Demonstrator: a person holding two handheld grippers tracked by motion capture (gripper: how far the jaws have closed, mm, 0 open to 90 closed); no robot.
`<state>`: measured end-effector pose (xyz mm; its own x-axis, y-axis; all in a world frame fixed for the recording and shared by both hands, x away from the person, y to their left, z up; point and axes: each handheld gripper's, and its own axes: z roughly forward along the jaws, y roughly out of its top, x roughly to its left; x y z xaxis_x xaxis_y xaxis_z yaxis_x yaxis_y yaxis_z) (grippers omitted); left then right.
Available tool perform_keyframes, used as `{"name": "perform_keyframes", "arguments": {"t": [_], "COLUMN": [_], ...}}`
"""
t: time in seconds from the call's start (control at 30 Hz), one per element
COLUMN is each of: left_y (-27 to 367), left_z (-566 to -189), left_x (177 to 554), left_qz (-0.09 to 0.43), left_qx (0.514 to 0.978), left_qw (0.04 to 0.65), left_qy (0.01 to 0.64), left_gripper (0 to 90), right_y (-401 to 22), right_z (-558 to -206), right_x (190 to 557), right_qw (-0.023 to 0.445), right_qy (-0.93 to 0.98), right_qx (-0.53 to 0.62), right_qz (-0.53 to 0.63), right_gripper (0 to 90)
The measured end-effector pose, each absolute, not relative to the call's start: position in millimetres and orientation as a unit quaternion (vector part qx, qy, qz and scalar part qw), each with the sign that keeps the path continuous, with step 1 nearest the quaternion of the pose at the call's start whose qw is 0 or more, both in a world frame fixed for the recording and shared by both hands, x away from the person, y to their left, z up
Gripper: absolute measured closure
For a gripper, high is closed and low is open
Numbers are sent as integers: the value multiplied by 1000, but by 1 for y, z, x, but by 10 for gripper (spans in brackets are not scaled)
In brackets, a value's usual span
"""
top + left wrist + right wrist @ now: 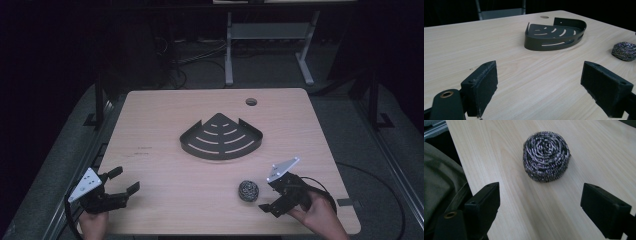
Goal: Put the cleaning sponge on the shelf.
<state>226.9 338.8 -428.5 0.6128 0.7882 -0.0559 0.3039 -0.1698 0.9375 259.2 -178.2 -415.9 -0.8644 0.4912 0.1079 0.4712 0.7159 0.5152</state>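
A round steel-wool scrubber (248, 190) lies on the wooden table (165, 120) near its front right. My right gripper (269, 194) is just right of the scrubber, open, its jaws aimed at it. In the right gripper view the scrubber (546, 155) sits a short way ahead of the open gripper (540, 205), touching neither jaw. A black slotted corner basket (221, 137) rests empty at the table's middle. My left gripper (125, 180) hovers open at the front left corner, holding nothing. From the left gripper (544, 85), the basket (554, 35) is ahead and the scrubber (624, 51) far right.
A round cable hole (251, 101) is in the table's far side. Beyond the table stand a grey desk frame (270, 35) and floor cables (195, 55). The table's front edge (459, 157) runs close by the right gripper, with dark cloth (441, 187) below it.
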Motion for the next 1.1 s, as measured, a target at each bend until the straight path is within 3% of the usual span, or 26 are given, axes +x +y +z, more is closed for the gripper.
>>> {"name": "perform_keyframes", "arguments": {"t": [1.1], "left_y": [346], "left_z": [-428], "left_x": [227], "left_qz": [229], "left_qx": [717], "left_qw": [533], "left_qy": [388], "left_gripper": [133], "right_y": [-130], "right_z": [-431], "right_x": [292], "right_qw": [8], "right_qy": [944], "right_qx": [248], "right_qz": [218], "right_gripper": [182]}}
